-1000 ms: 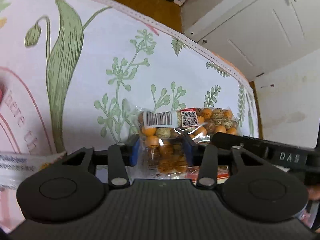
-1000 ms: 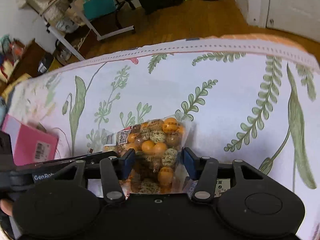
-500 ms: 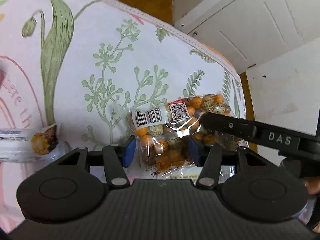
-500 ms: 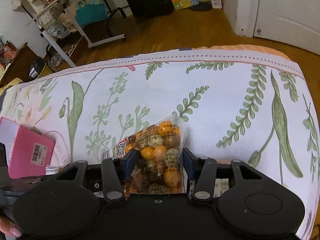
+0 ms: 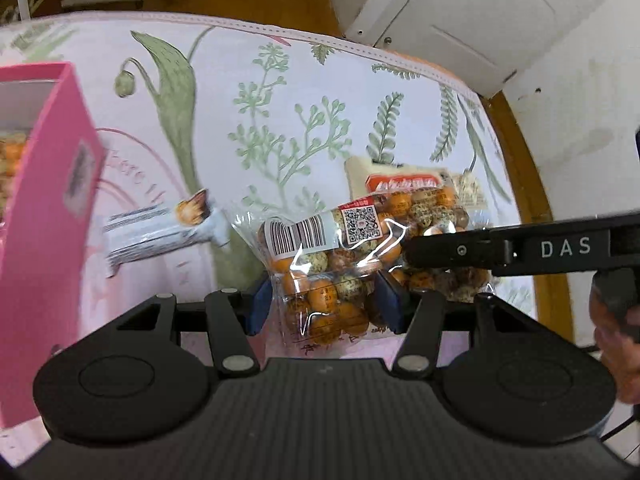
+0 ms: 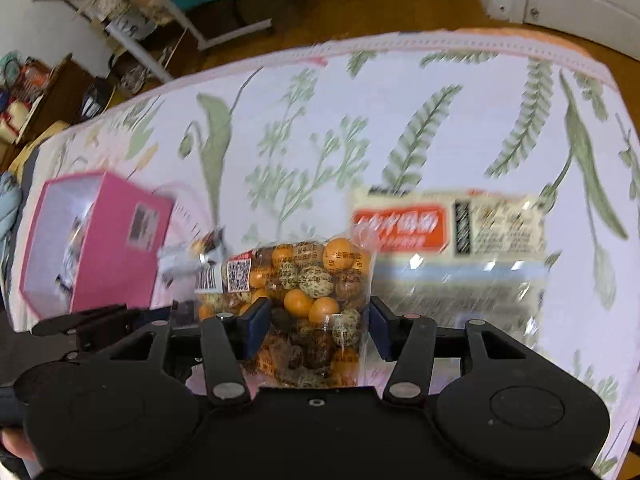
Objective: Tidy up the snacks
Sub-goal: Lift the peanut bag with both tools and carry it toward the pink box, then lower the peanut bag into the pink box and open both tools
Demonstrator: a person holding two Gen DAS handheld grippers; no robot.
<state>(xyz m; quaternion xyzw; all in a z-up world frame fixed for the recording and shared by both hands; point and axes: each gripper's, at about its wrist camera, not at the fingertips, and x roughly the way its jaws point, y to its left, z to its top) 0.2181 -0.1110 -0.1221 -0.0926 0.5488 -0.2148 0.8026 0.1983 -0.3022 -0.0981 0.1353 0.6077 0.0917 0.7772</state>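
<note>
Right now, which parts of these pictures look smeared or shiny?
Left wrist view: the pink box is motion-smeared and the clear snack bag shows white glare. Right wrist view: the flat packet and tablecloth blur, edges bowed by fisheye.

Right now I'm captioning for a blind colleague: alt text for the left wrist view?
The left gripper and right gripper both clamp a clear bag of orange and speckled snack balls above a floral tablecloth, with a pink box at left.
</note>
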